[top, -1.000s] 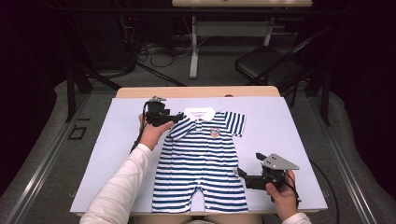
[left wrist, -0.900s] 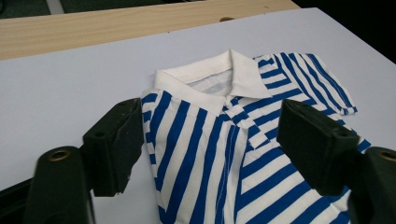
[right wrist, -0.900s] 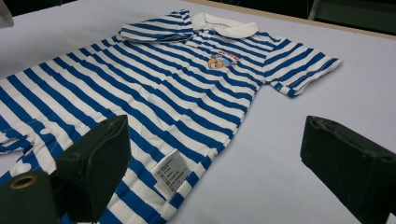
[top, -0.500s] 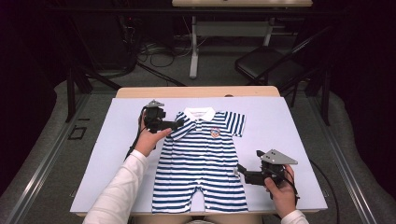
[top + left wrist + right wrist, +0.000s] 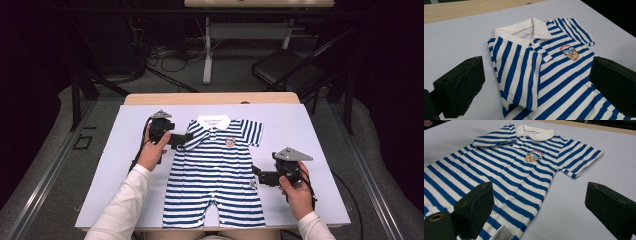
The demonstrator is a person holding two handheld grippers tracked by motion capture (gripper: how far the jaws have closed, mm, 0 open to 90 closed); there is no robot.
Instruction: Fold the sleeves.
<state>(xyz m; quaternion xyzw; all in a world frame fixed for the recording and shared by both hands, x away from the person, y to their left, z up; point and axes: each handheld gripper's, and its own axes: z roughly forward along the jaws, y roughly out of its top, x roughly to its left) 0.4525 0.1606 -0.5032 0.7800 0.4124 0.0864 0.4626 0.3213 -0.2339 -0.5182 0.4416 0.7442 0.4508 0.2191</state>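
Left gripper [image 5: 181, 139]: I am holding it just off the near-left sleeve of the striped romper [image 5: 216, 172], its jaws having just been opening and now standing wide apart with nothing between them. In the left gripper view the folded sleeve [image 5: 517, 75] is lying doubled over onto the chest, so I judge the jaws are standing apart because that fold is done and needs no more holding.

Right gripper [image 5: 261, 175]: I am holding it beside the romper's right side seam, toward the near right corner of the table [image 5: 310, 125], jaws spread and gripping nothing. It is pointing at the body's edge, where a white label [image 5: 500, 233] is showing by the hem, likely placed there to take up that side next.

Striped romper: it is lying flat and face up along the middle of the table, white collar [image 5: 213, 121] toward the far edge, legs reaching the near edge. The right sleeve [image 5: 251, 132] is lying spread out, not yet folded in. A bear badge [image 5: 570, 53] is sitting on the chest, left uncovered by the fold.
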